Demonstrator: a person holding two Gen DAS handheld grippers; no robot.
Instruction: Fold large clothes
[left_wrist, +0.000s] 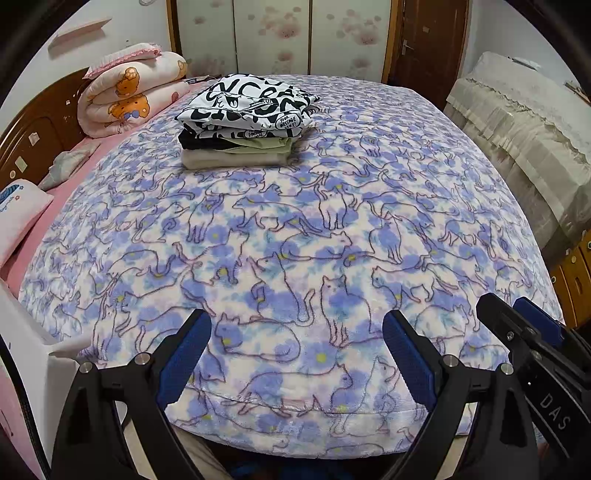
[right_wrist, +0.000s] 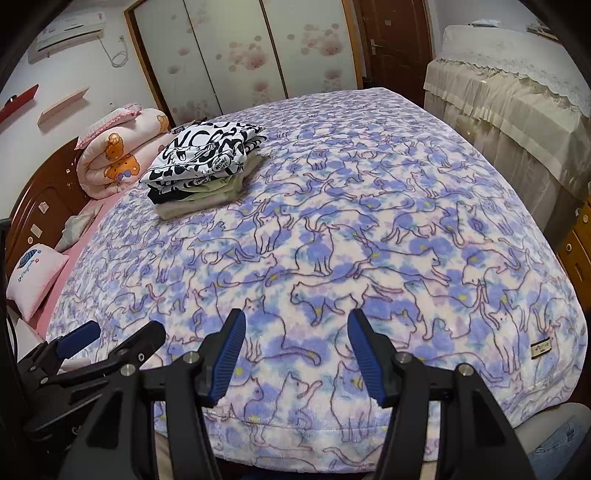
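**Me:** Bedroom first. Most of what I see is a big bed with a soft, fuzzy blanket printed with purple flowers and cat outlines (left_wrist: 332, 236). It is spread flat, I think, so there is a wide, soft place to fold on.

**Helper:** Where are the clothes?

**Me:** On the far left part of the blanket, in a neat pile of folded clothes (left_wrist: 243, 122). A black-and-white cloth with big letters (left_wrist: 251, 99) is on top. Under it I see a pale green cloth (left_wrist: 266, 144), and a tan one at the bottom. They are flat and square, with the biggest at the bottom, so the pile should not tip. Nothing unfolded lies on the blanket, so I guess this batch is done.

**Helper:** And your grippers?

**Me:** My left gripper (left_wrist: 297, 350) hangs over the near edge of the bed. Its ridged blue pads are far apart, with only blanket showing between them. My right gripper (right_wrist: 296, 352) is just beside it, about half spread and holding nothing too. Both are well away from the pile.

**Helper:** Anything else around?

**Me:** A puffy pink quilt with orange bears (left_wrist: 129, 96) is rolled up by the dark wooden headboard (left_wrist: 33, 136) on the left. A lacy cream cover (right_wrist: 509, 96) drapes some furniture on the right.
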